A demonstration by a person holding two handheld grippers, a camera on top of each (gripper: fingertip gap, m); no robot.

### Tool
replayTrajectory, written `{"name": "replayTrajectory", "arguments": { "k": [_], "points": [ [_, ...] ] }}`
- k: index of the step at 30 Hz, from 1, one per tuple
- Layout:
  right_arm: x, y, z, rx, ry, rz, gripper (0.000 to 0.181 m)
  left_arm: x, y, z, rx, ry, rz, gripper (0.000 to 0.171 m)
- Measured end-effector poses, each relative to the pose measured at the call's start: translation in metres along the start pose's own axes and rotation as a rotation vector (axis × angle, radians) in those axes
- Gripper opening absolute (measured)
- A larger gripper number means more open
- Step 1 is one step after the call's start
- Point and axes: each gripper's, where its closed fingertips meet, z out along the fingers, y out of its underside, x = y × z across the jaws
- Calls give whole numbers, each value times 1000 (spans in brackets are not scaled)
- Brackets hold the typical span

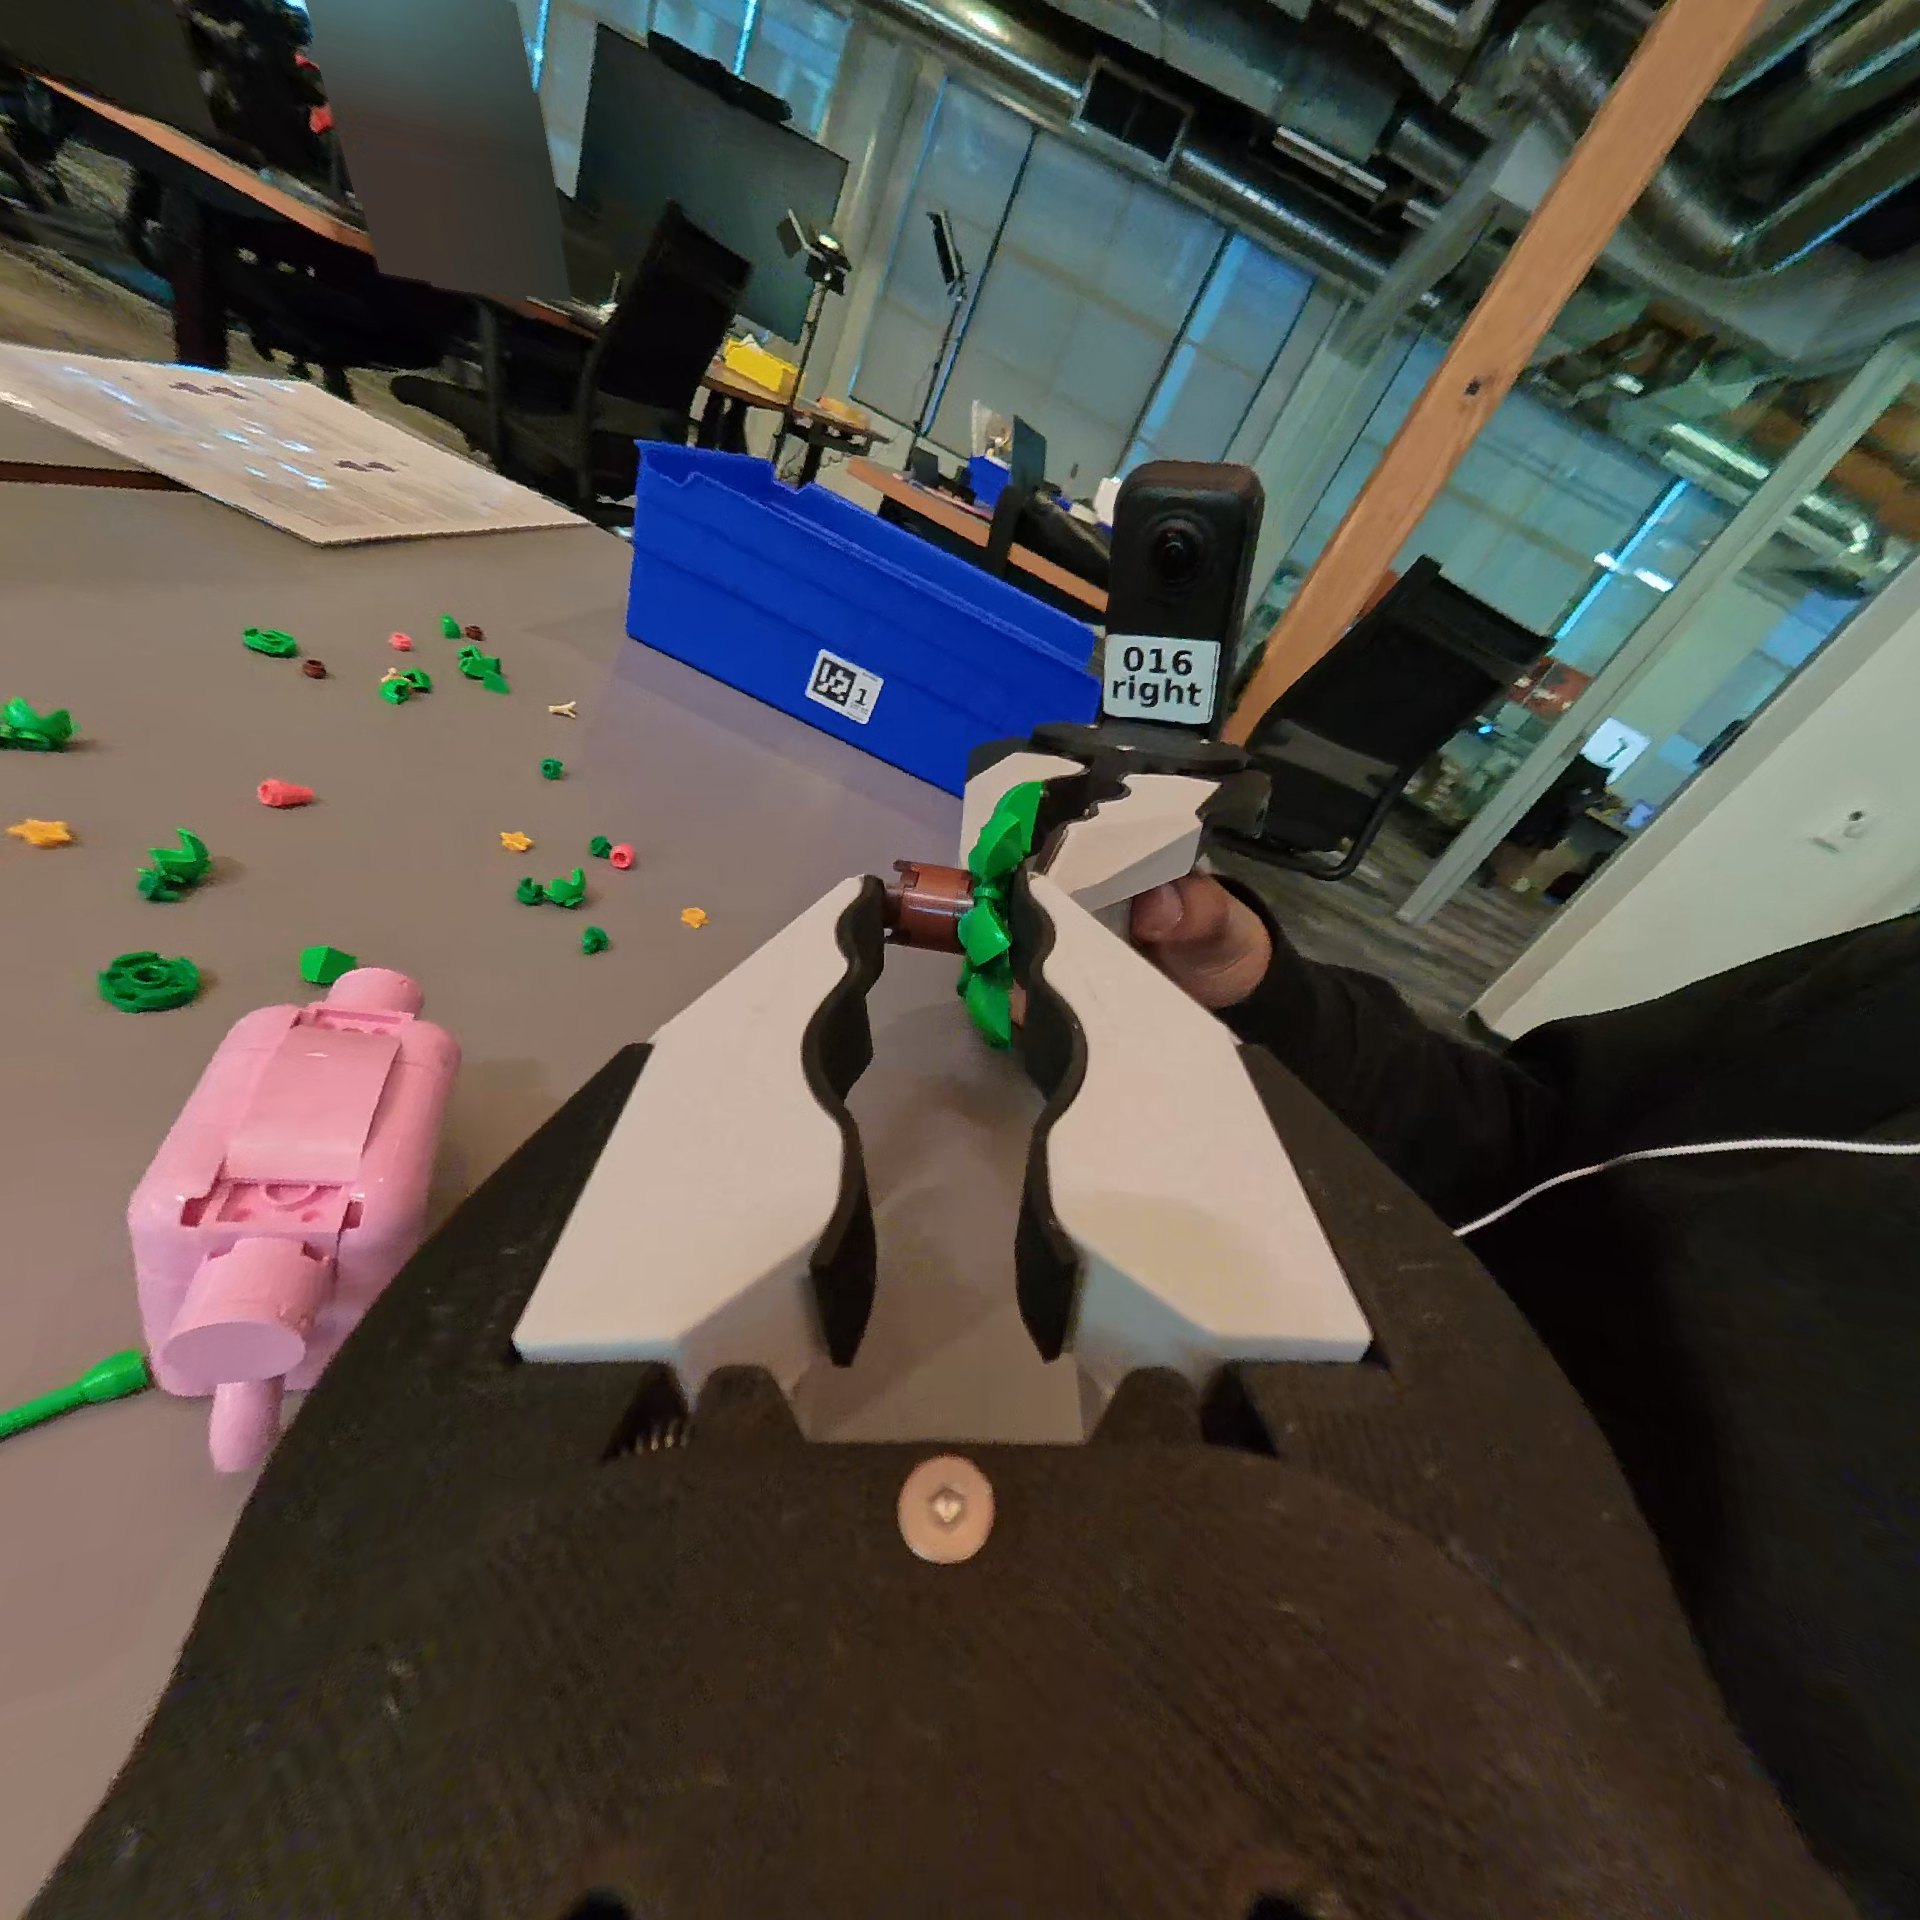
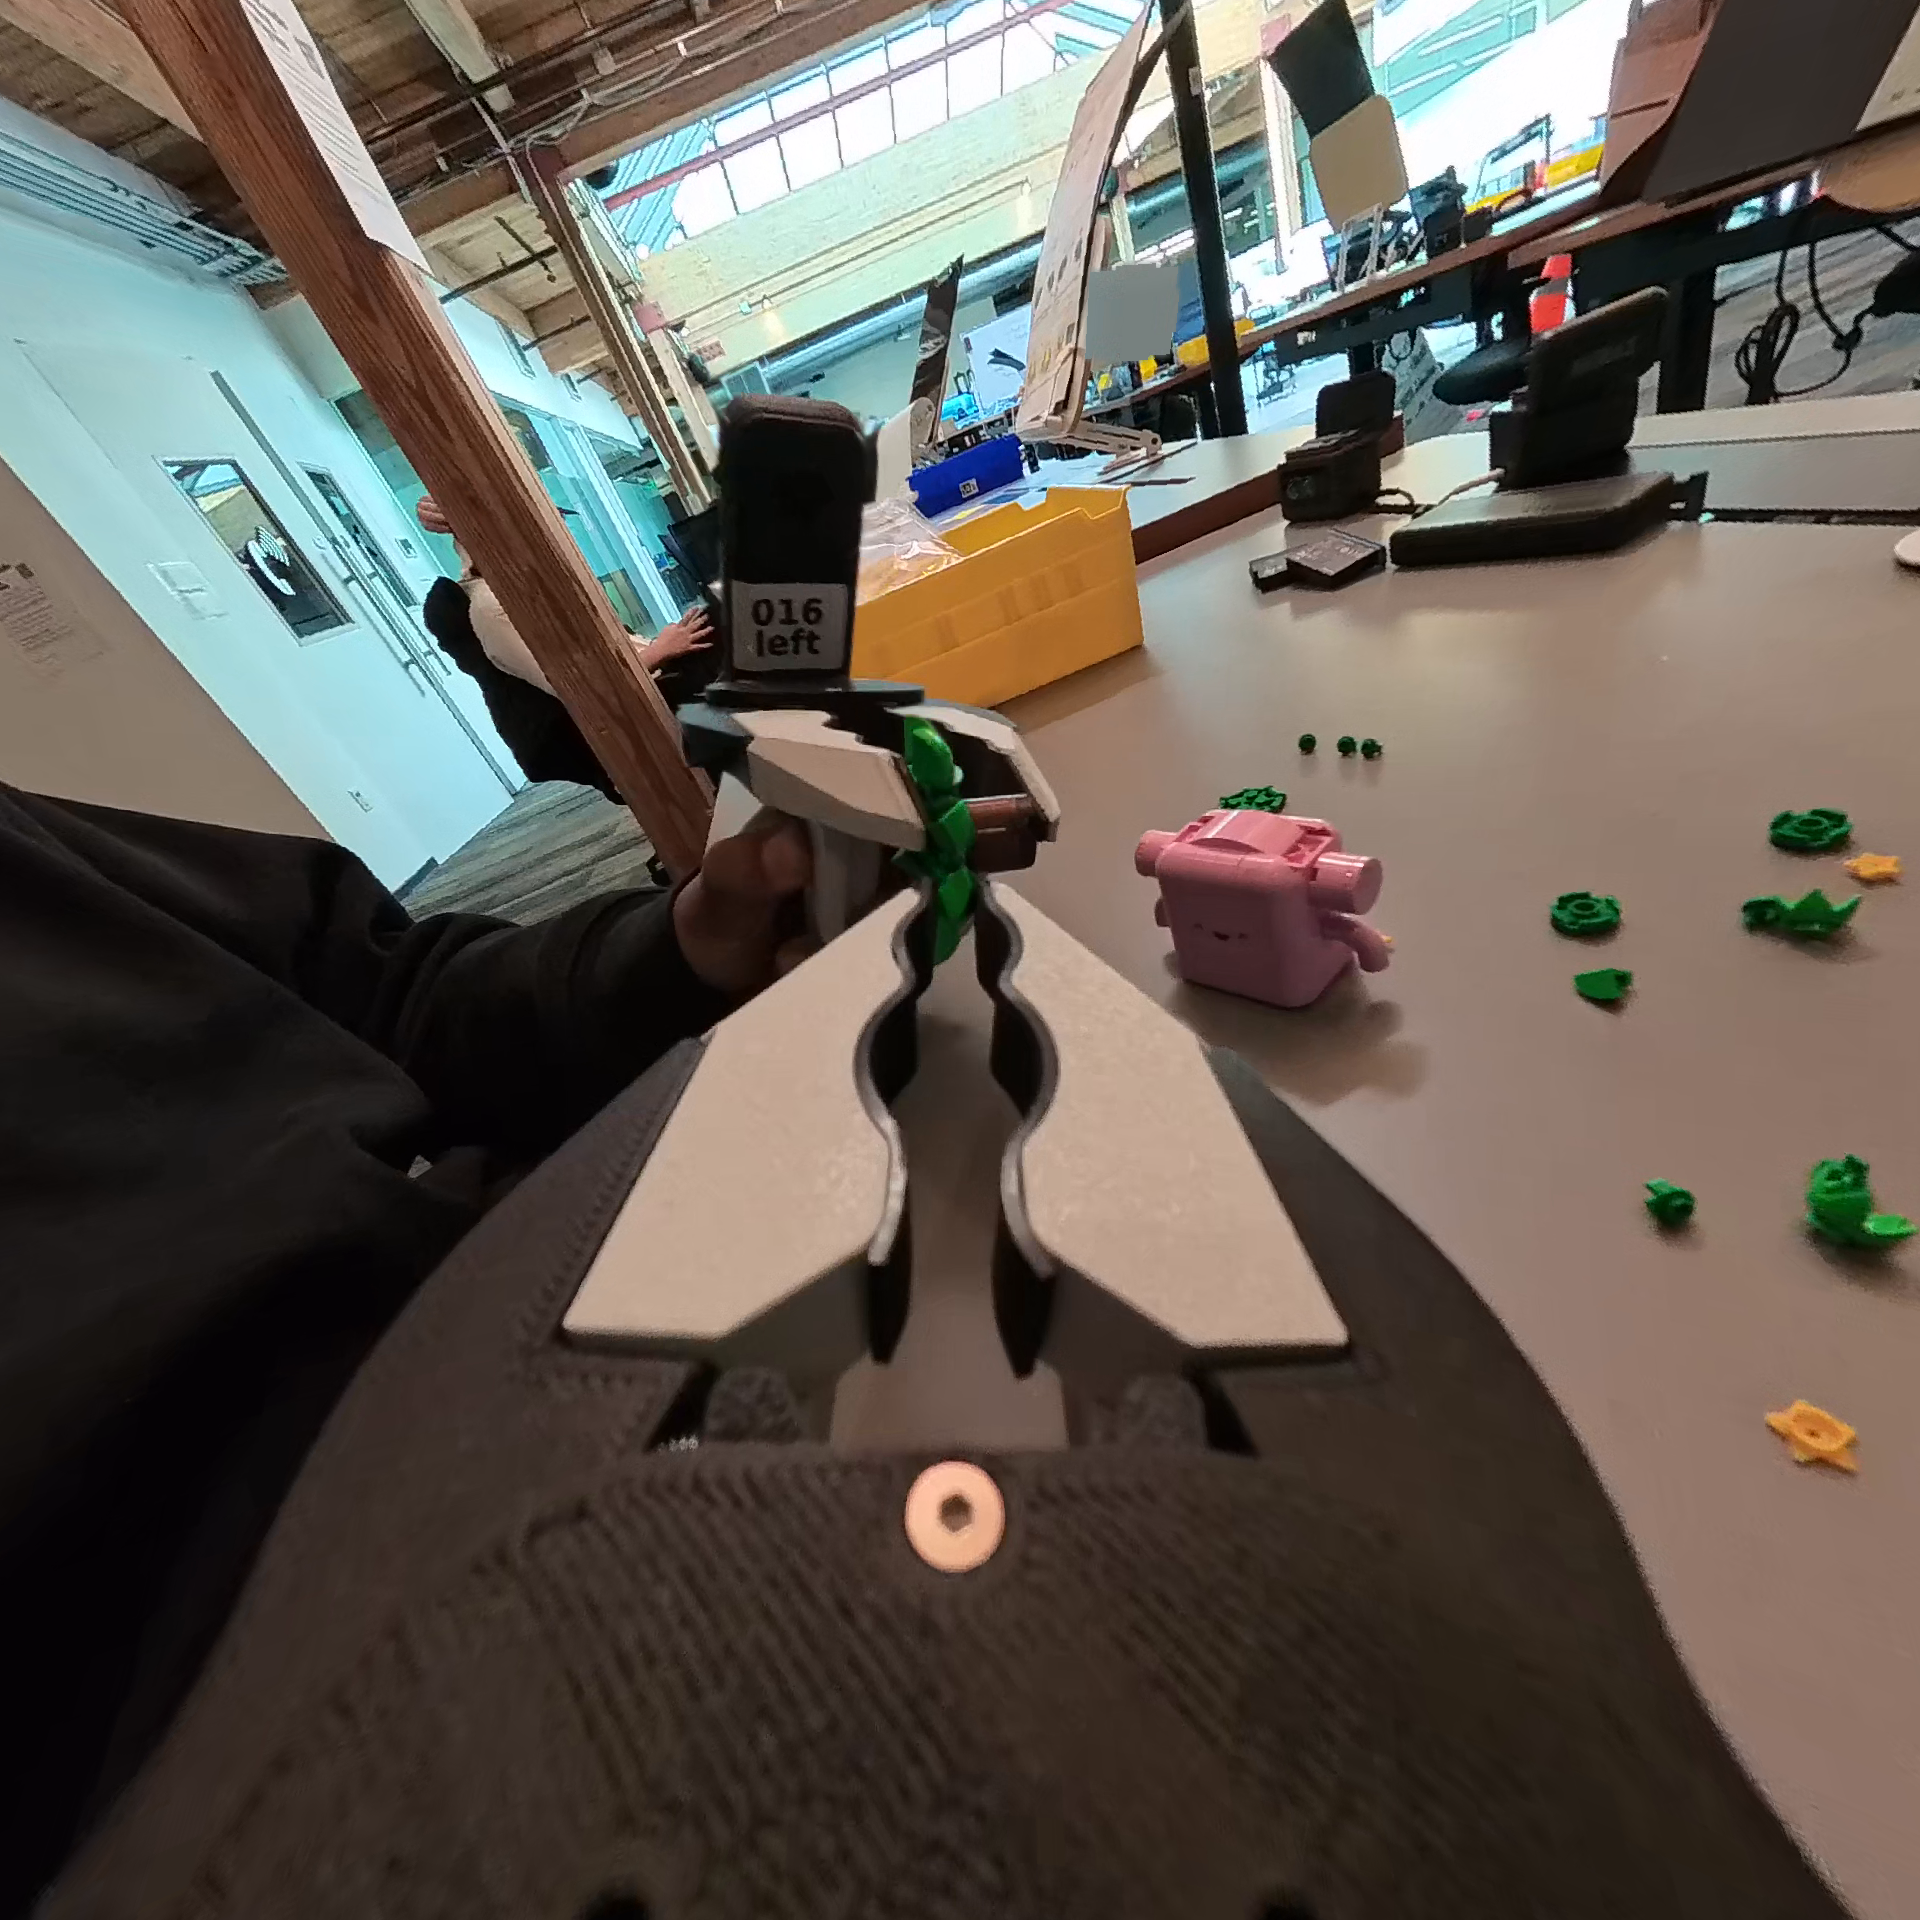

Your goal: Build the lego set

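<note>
Left wrist view: left gripper (image 1: 945,920) jaws are pinching a small build at their tips, spread only as wide as the piece. The brown cylinder (image 1: 928,907) is pressing against the left fingertip; the green leaf piece (image 1: 992,914), joined to it, is sitting against the right fingertip. Right gripper (image 1: 1049,821) is coming in from 1 o'clock, its jaws closing on the same green leaf piece from the far side. A hand (image 1: 1195,925) is gripping its handle. Pink lego body (image 1: 296,1174) is lying on the grey tabletop (image 1: 727,790) at 8 o'clock, loose green, orange and pink bits scattered at 10 o'clock. Blue bin (image 1: 831,613) is standing at 12 o'clock.

Right wrist view: right gripper (image 2: 951,909) jaws are nearly together, nipping the lower end of the green leaf piece (image 2: 948,831) at the tips. Left gripper (image 2: 935,800) is facing in from 12 o'clock, holding the leaf and the brown cylinder (image 2: 1003,826). Pink lego body (image 2: 1257,904) is resting at 2 o'clock, yellow bin (image 2: 1008,592) behind.
</note>
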Motion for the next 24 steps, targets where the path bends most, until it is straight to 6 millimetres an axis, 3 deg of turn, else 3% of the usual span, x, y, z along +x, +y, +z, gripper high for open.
{"name": "replayTrajectory", "arguments": {
  "k": [10,19,22,24],
  "points": [
    [6,4,-1,-31,32,38,5,-5,4,2,-49,-151,194,20],
    [5,0,0,0,32,8,5,-6,1,1,-35,-161,206,20],
    [9,-4,0,32,43,36,28,-4,-5,-2,10,-130,161,20],
    [7,-4,1,44,1,96,32,-3,-9,-5,49,-79,90,20]
  ]
}}
